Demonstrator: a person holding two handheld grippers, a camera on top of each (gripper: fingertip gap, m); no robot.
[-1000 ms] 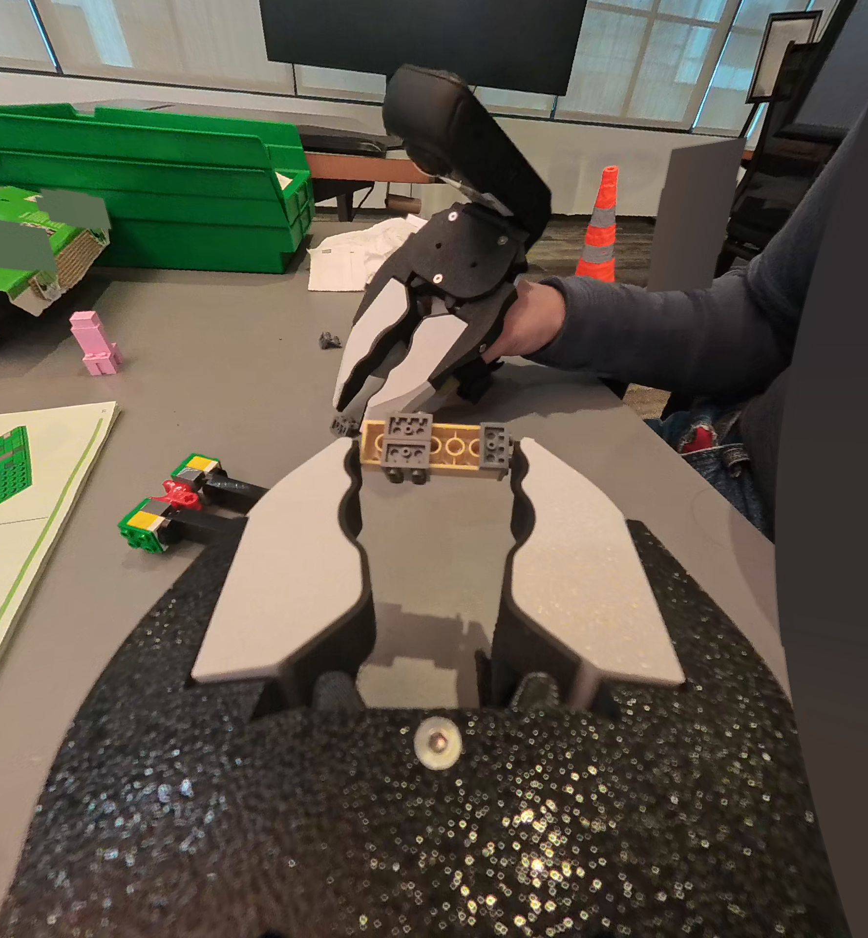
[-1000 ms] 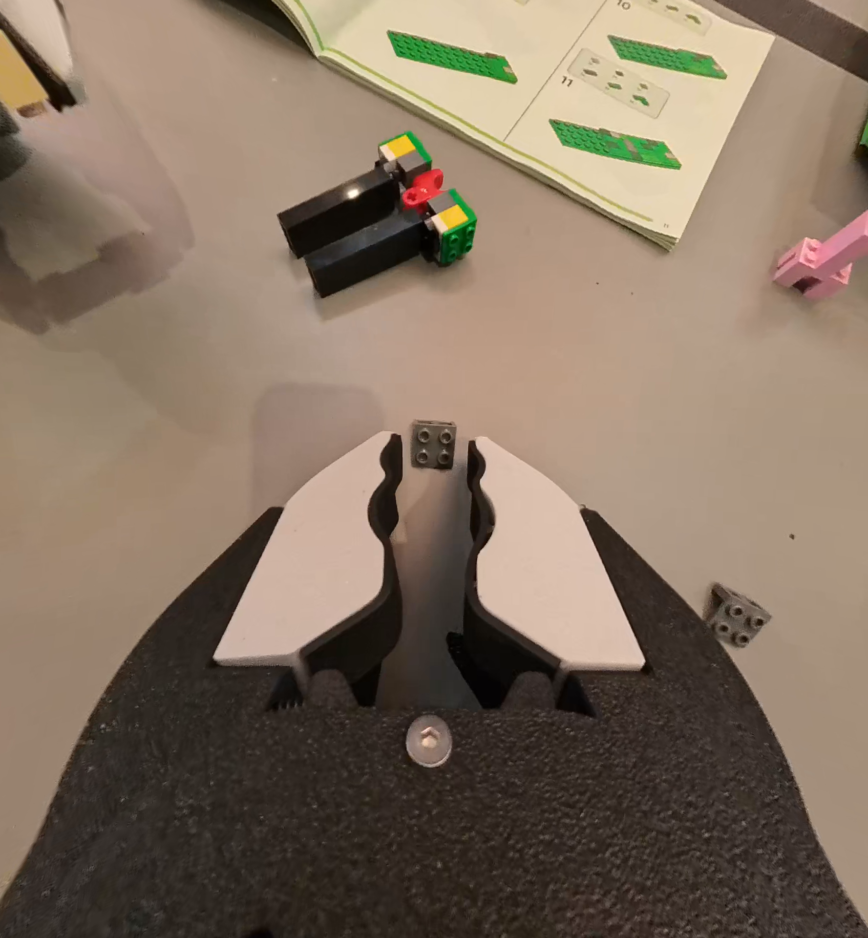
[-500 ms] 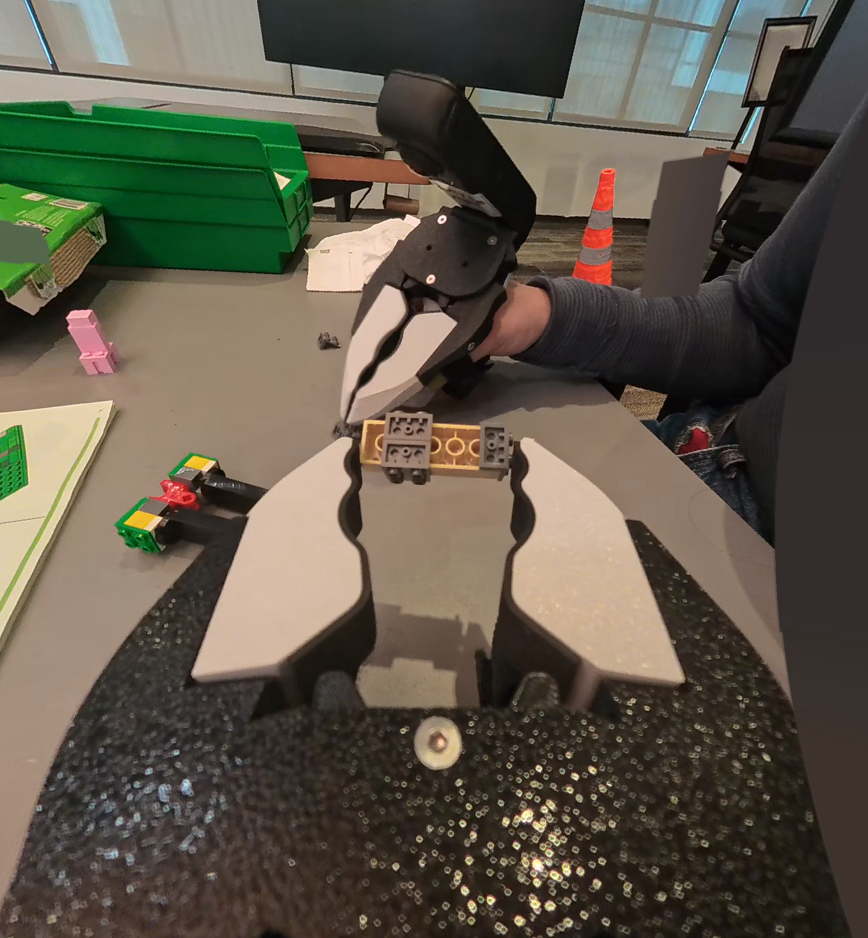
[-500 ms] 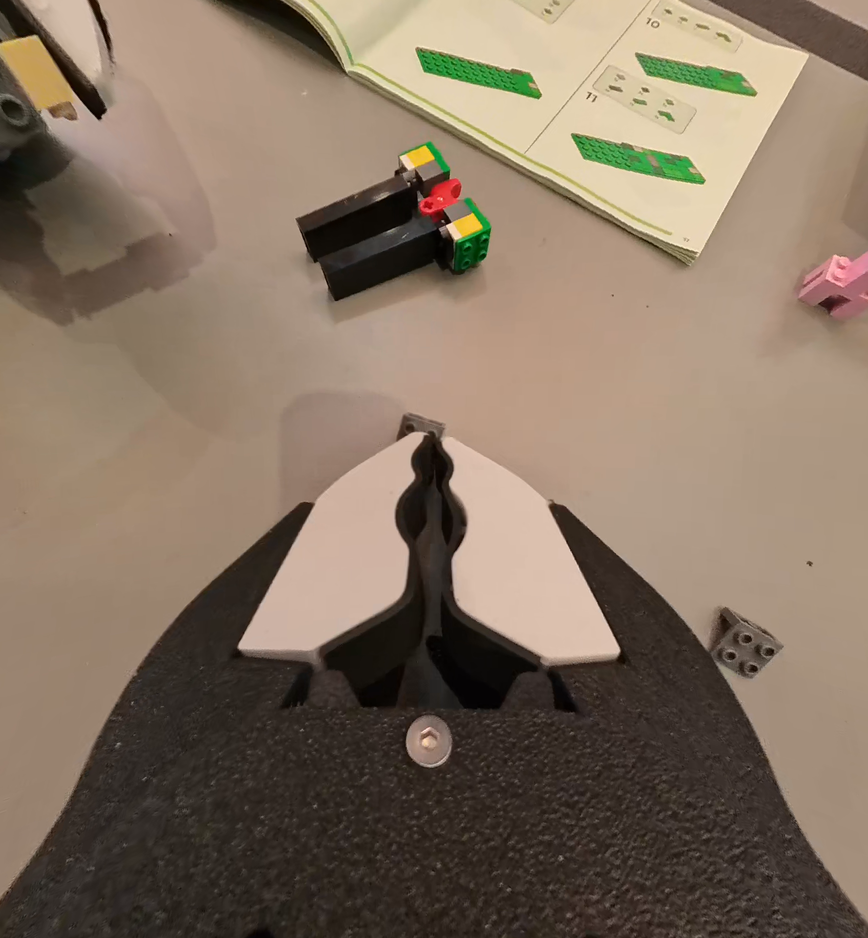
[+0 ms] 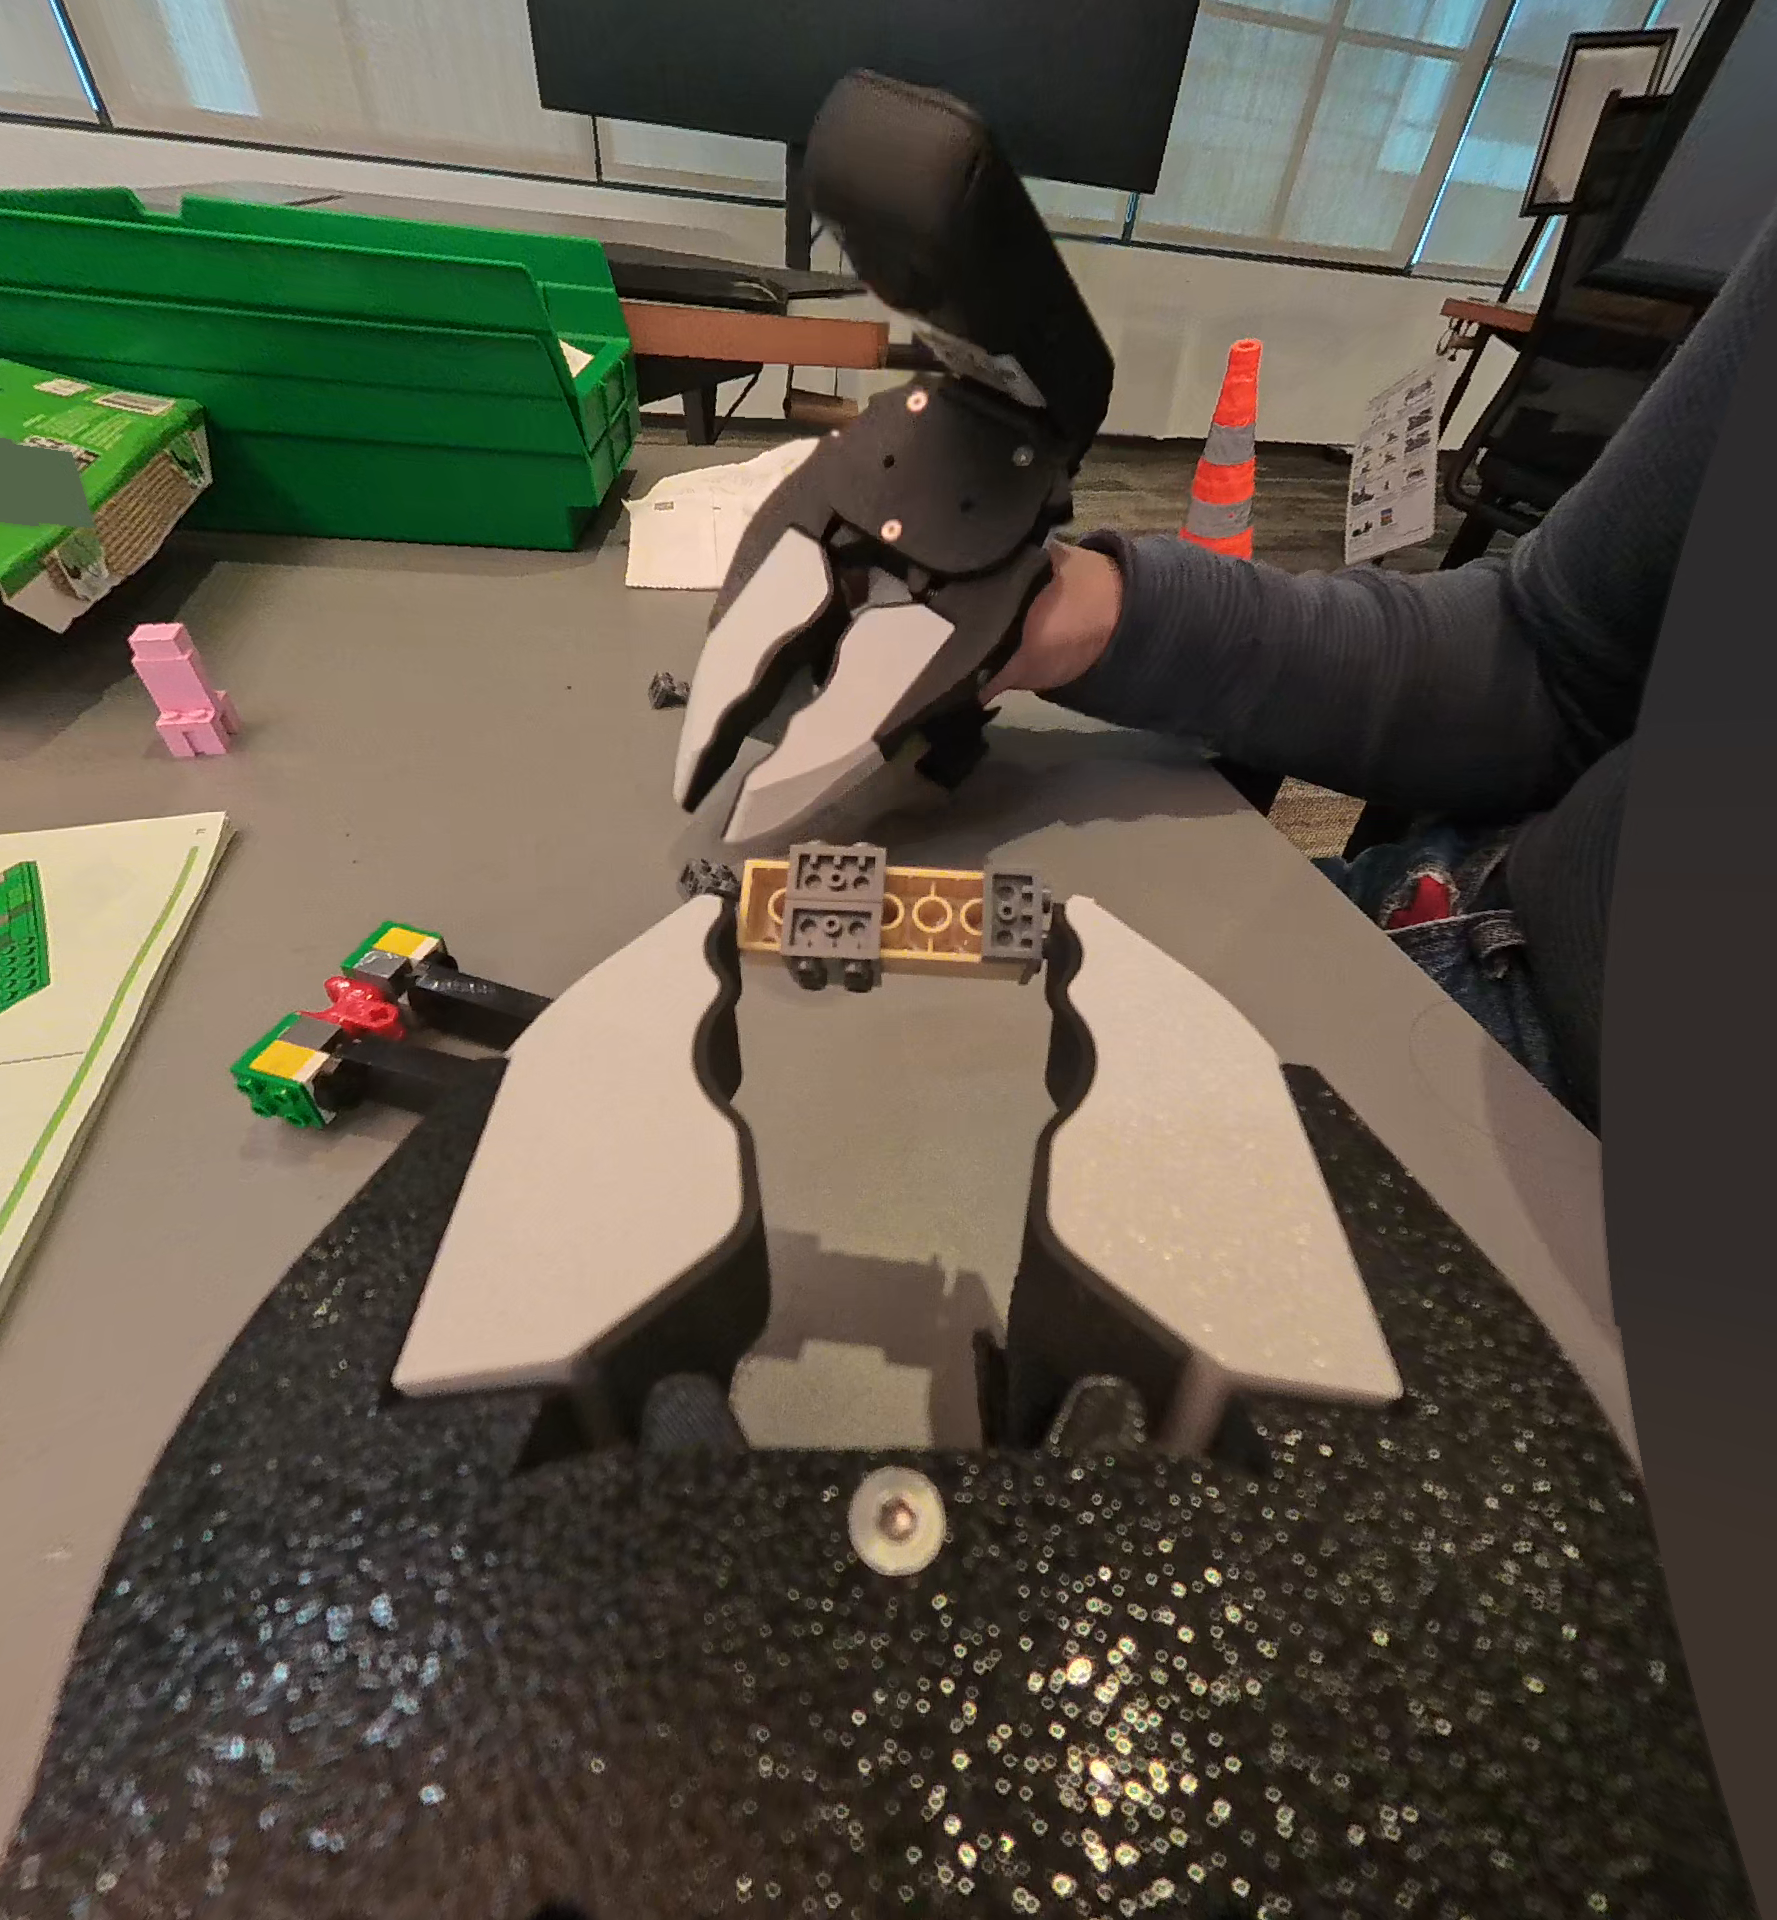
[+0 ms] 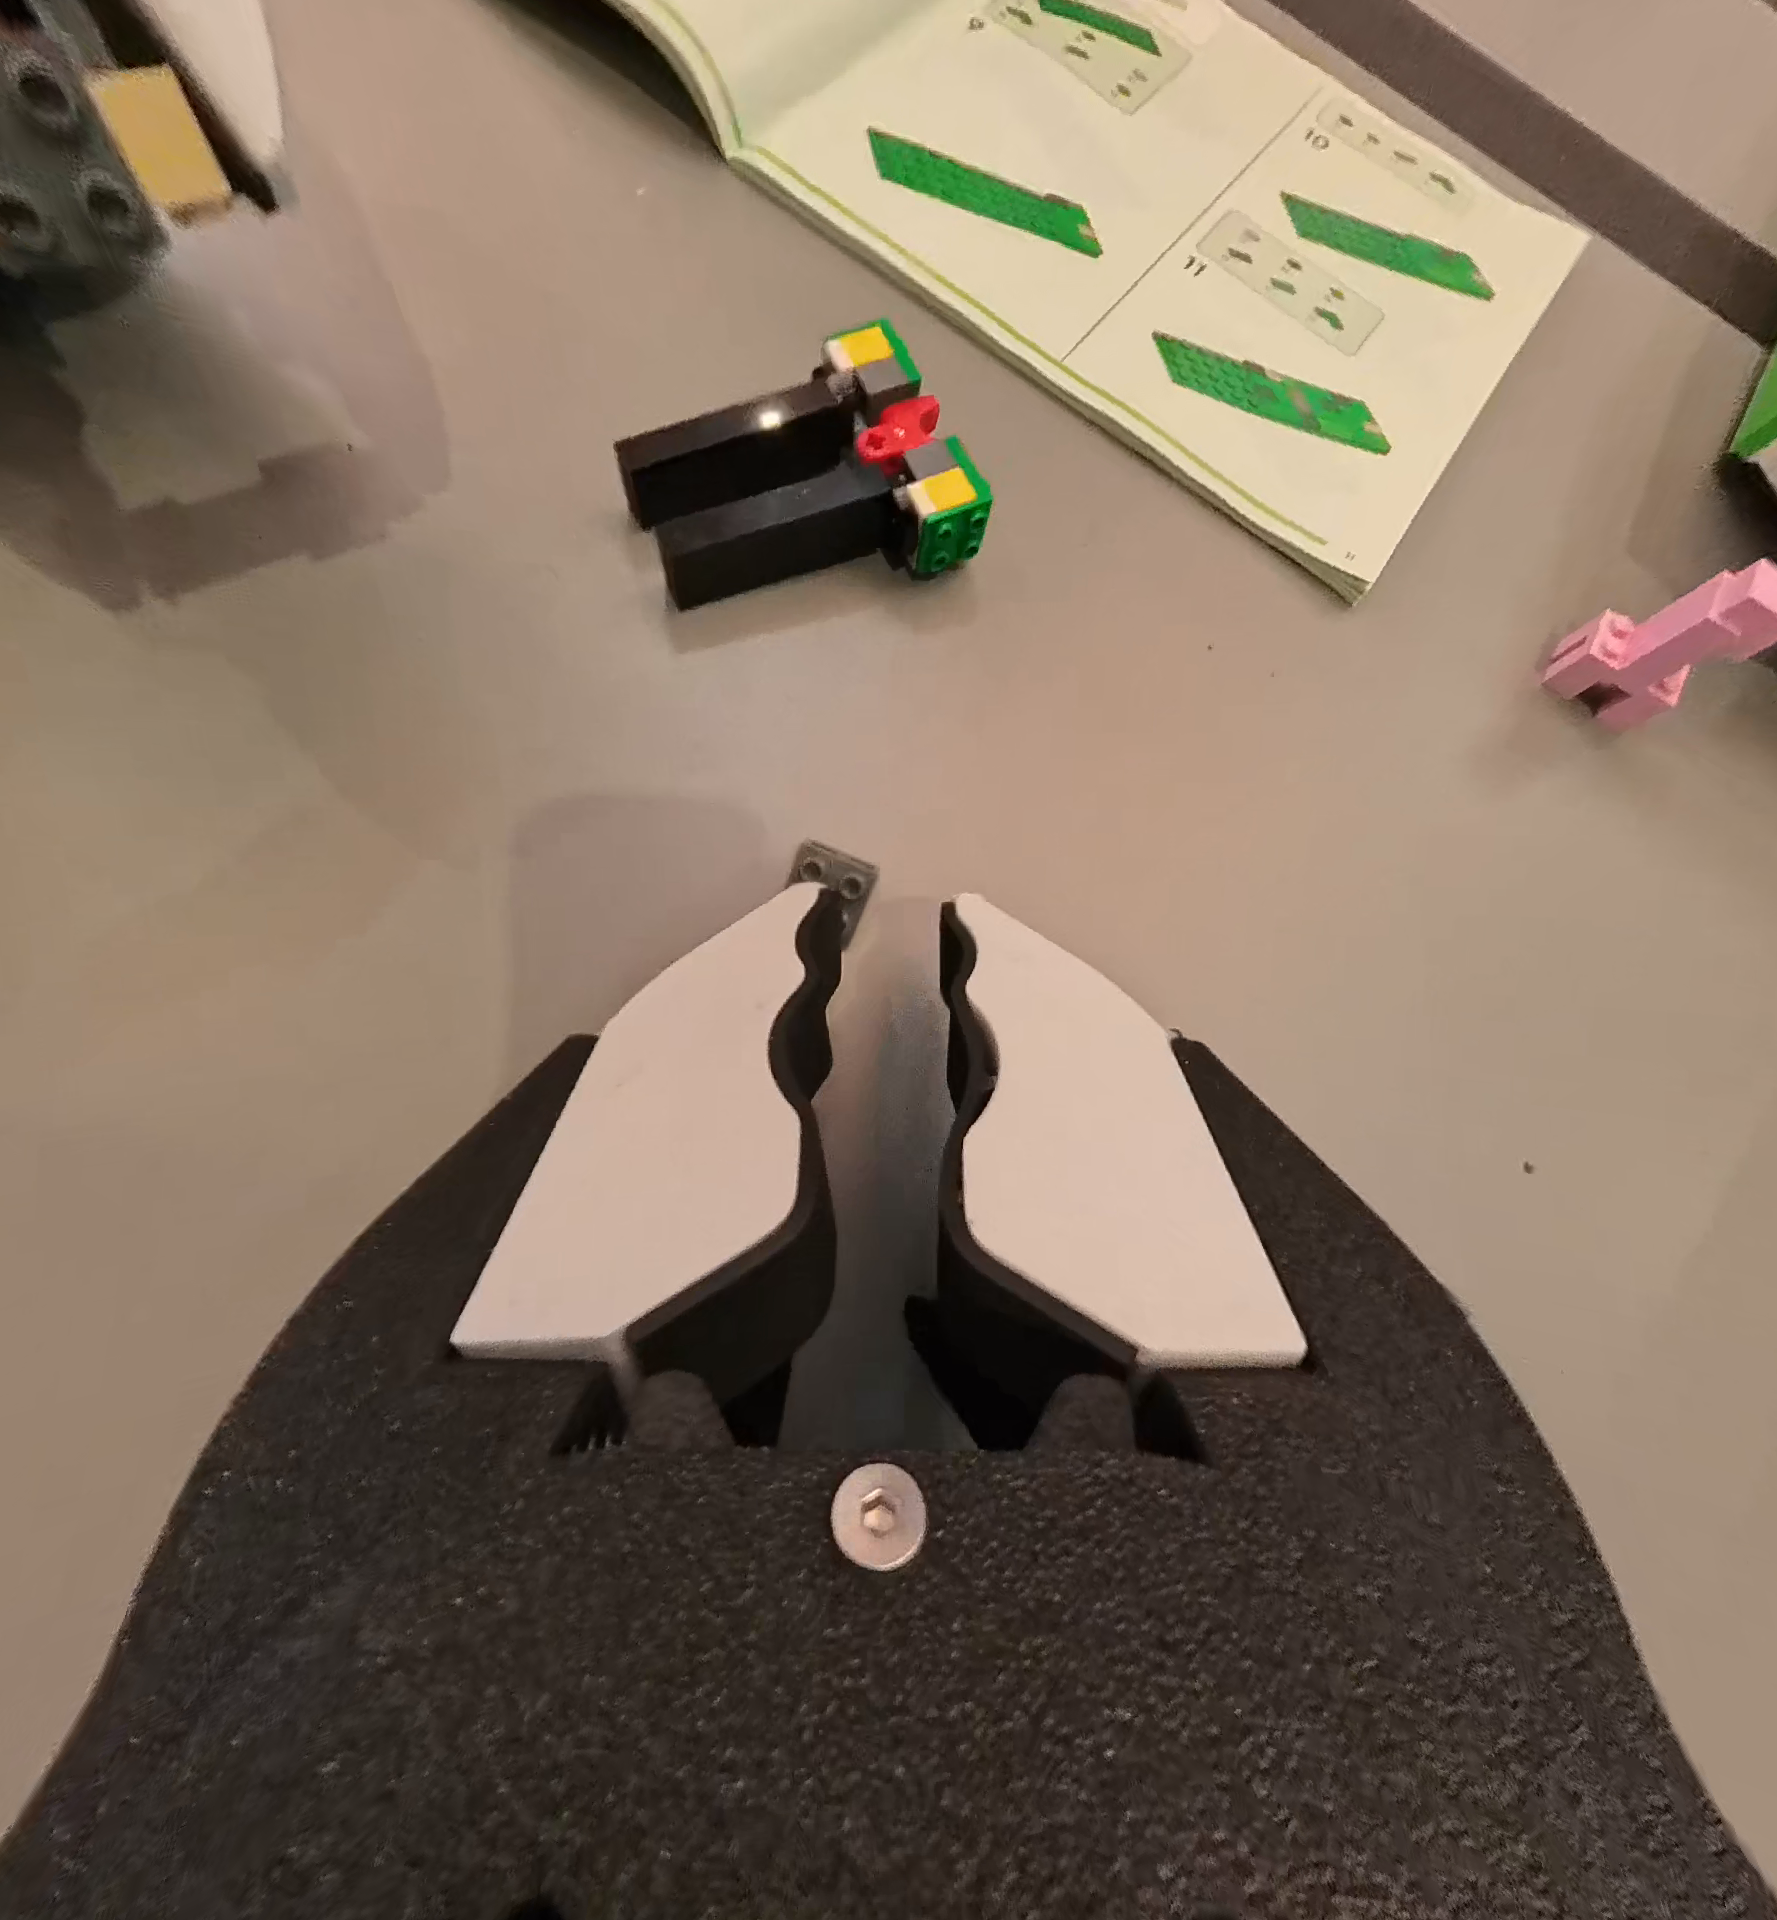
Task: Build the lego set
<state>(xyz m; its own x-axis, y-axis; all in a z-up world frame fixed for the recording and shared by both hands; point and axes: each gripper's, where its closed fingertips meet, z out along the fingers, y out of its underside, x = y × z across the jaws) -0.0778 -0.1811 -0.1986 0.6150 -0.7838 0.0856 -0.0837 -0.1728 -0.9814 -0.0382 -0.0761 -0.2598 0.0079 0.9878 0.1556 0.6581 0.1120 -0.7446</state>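
My left gripper [image 5: 886,914] is shut on a tan brick [image 5: 925,914] that carries dark grey pieces, and holds it above the grey table; its underside faces the camera. The same brick shows blurred at the top left of the right wrist view [image 6: 151,140]. My right gripper [image 6: 886,902] is open by a narrow gap and holds nothing. A small grey 2x2 piece [image 6: 837,873] lies tilted against its left fingertip. In the left wrist view the right gripper [image 5: 723,816] points down just behind the tan brick, with the small grey piece [image 5: 707,881] below it.
A black, green, yellow and red sub-assembly [image 6: 811,468] lies ahead, beyond it the open instruction booklet [image 6: 1175,239]. A pink figure [image 6: 1673,644] stands at the right. Green bins [image 5: 292,364] and a green box [image 5: 53,468] line the far edge. Another small grey piece [image 5: 666,689] lies farther back. There is about 12 centimeters between the tips of the two grippers. The pink figure [image 6: 1673,644] is about 20 centimeters from my right fingertips and 25 centimeters from my left. Seen from the left wrist view [image 5: 194,682] as well.
The right gripper held the small grey piece between its tips, then shut fully with the piece beyond them, and has now opened again. The left gripper has stayed still.
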